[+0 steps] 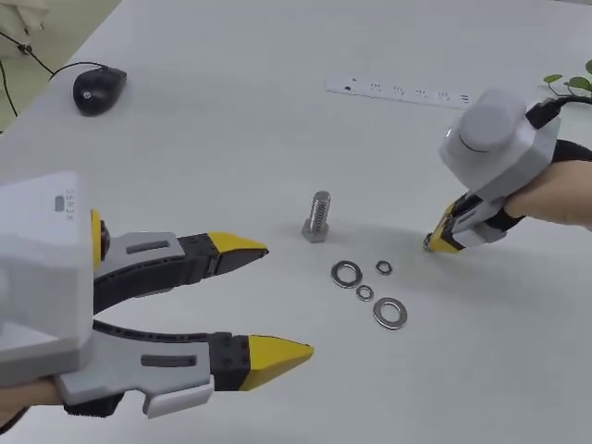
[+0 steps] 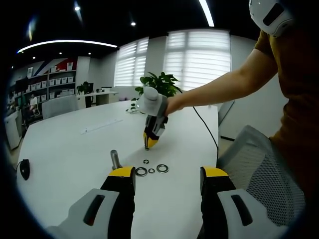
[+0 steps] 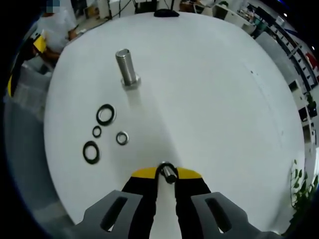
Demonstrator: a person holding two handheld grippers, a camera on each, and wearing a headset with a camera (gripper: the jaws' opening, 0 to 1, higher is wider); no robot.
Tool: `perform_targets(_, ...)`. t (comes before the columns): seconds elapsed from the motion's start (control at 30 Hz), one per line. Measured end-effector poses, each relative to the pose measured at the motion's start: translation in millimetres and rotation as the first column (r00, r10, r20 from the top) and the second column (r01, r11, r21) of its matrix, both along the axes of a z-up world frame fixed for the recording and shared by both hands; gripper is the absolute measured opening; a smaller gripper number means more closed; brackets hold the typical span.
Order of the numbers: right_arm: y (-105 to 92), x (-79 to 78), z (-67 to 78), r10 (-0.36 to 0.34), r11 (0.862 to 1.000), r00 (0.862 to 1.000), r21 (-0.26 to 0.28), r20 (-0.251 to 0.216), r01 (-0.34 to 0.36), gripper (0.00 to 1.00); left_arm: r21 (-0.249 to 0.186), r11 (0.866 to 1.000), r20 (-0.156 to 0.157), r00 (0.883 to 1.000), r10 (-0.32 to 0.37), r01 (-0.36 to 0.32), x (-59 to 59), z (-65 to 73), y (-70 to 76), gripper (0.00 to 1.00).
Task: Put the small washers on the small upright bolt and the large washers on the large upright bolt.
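Note:
The large bolt (image 1: 317, 217) stands upright on the white table (image 1: 231, 129). Just right of it lie two large washers (image 1: 347, 273) (image 1: 389, 313) and two small washers (image 1: 384, 267) (image 1: 364, 292), all flat and loose. My right gripper (image 1: 437, 243) is down at the table right of the washers, shut on the small bolt (image 3: 168, 173), whose grey end pokes out between the yellow tips. My left gripper (image 1: 268, 298) hovers open at the near left with nothing between its fingers. In the left gripper view the washers (image 2: 151, 170) and the large bolt (image 2: 115, 159) lie ahead of the jaws.
A black mouse (image 1: 99, 90) with its cable sits at the far left. A white power strip (image 1: 402, 92) lies at the back, with plant leaves (image 1: 573, 83) at the right edge. A mesh chair (image 2: 254, 159) stands beside the table.

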State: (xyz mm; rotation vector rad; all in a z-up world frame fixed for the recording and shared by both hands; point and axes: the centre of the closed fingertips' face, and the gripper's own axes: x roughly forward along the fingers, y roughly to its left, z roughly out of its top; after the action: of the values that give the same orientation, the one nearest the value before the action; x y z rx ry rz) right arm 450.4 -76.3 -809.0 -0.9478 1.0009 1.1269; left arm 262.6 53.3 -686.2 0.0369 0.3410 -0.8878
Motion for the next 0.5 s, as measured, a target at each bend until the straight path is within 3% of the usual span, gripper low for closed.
perform_targets(0.5, -2.6, -1.1, -2.6, 0.013, 1.0, 1.0, -0.003, -0.004, -0.013, 0.16, 0.003, 1.0, 0.0, 1.0, 0.002, -0.002, 1.7, -1.5, -0.2, 0.51)
